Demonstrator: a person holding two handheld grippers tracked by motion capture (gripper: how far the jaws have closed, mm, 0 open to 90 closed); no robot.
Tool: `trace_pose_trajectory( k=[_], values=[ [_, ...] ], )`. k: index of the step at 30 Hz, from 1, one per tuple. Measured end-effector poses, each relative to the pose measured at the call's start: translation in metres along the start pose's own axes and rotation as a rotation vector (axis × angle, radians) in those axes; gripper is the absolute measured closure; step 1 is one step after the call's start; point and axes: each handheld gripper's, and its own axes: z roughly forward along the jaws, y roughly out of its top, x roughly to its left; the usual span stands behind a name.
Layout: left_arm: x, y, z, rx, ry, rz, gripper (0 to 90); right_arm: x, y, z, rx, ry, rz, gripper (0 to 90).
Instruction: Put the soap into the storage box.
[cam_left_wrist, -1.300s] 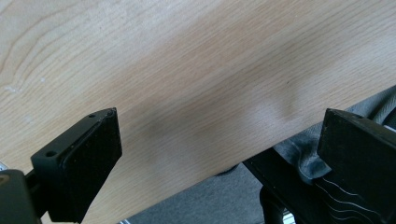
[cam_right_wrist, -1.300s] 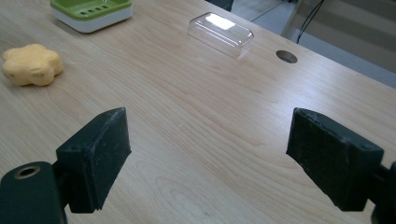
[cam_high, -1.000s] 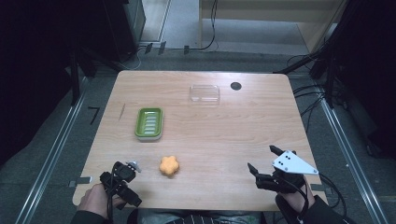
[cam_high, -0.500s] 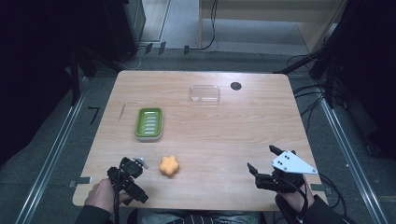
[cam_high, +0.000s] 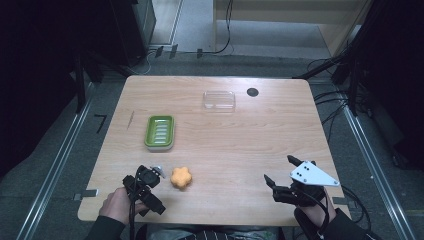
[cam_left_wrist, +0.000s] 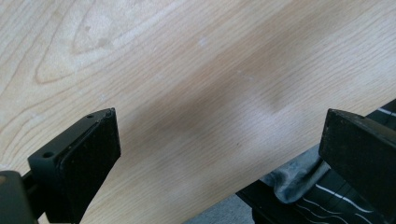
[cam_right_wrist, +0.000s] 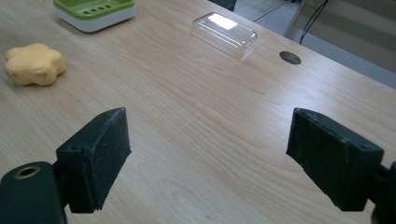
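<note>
An orange flower-shaped soap lies near the table's front edge. Behind it stands a green soap dish on its white base. A clear plastic lid rests farther back. My left gripper sits just left of the soap, open, with bare wood between its jaws. My right gripper is at the front right, open and holding nothing, pointing toward the lid.
A round dark hole lies in the wooden table to the right of the lid. The table's front edge and a bit of the person's clothing are close under the left gripper.
My left gripper has shifted a little to the right, closer to the orange soap. The right gripper has stayed where it was.
</note>
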Motion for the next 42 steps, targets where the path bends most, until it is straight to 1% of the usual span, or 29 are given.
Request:
trace_pose_trajectory(
  k=[7, 9, 10, 12, 13, 17, 18, 19, 23, 26, 27, 28, 31, 36, 42],
  values=[
    [-0.003, 0.008, -0.002, -0.011, -0.008, 0.017, 0.0, 0.0, 0.0, 0.0, 0.001, 0.0, 0.001, 13.6],
    [-0.003, 0.009, -0.002, -0.016, -0.008, 0.017, 0.0, 0.0, 0.0, 0.0, 0.001, 0.0, -0.001, 13.6],
    [-0.004, 0.011, -0.002, -0.019, -0.011, 0.022, 0.0, -0.001, 0.0, 0.0, -0.001, -0.005, 0.005, 13.6],
    [-0.005, 0.012, -0.003, -0.017, -0.012, 0.02, 0.0, -0.001, 0.0, 0.0, -0.001, -0.005, 0.008, 13.6],
    [-0.005, 0.015, -0.001, -0.02, -0.011, 0.026, 0.0, -0.001, 0.0, 0.0, 0.0, -0.003, 0.003, 13.6],
    [-0.006, 0.017, -0.001, -0.018, -0.013, 0.025, 0.0, -0.001, 0.0, 0.0, 0.001, -0.002, 0.003, 13.6],
    [-0.006, 0.018, -0.001, -0.024, -0.016, 0.035, 0.0, -0.001, 0.0, 0.0, -0.003, -0.004, 0.003, 13.6],
    [-0.007, 0.019, -0.001, -0.027, -0.019, 0.031, 0.0, 0.0, 0.0, 0.0, 0.001, -0.001, 0.003, 13.6],
    [-0.008, 0.023, -0.001, -0.033, -0.021, 0.04, 0.0, 0.0, 0.0, 0.001, 0.0, -0.002, 0.002, 13.6],
    [-0.009, 0.026, -0.001, -0.035, -0.021, 0.039, 0.0, -0.001, 0.0, 0.0, 0.0, -0.002, 0.003, 13.6],
    [-0.009, 0.029, 0.0, -0.043, -0.023, 0.041, 0.0, -0.001, 0.0, 0.001, 0.0, -0.001, 0.003, 13.6],
    [-0.009, 0.03, 0.0, -0.036, -0.022, 0.042, 0.0, 0.0, 0.0, 0.0, 0.0, -0.001, 0.002, 13.6],
    [-0.009, 0.034, 0.001, -0.041, -0.03, 0.039, 0.0, -0.001, 0.0, 0.0, 0.0, -0.002, 0.003, 13.6],
    [-0.01, 0.04, 0.002, -0.042, -0.028, 0.044, 0.0, -0.001, 0.0, 0.0, 0.0, -0.002, 0.003, 13.6],
    [-0.011, 0.05, 0.003, -0.057, -0.036, 0.036, 0.0, -0.001, 0.0, 0.0, 0.0, -0.002, 0.003, 13.6]
  ],
)
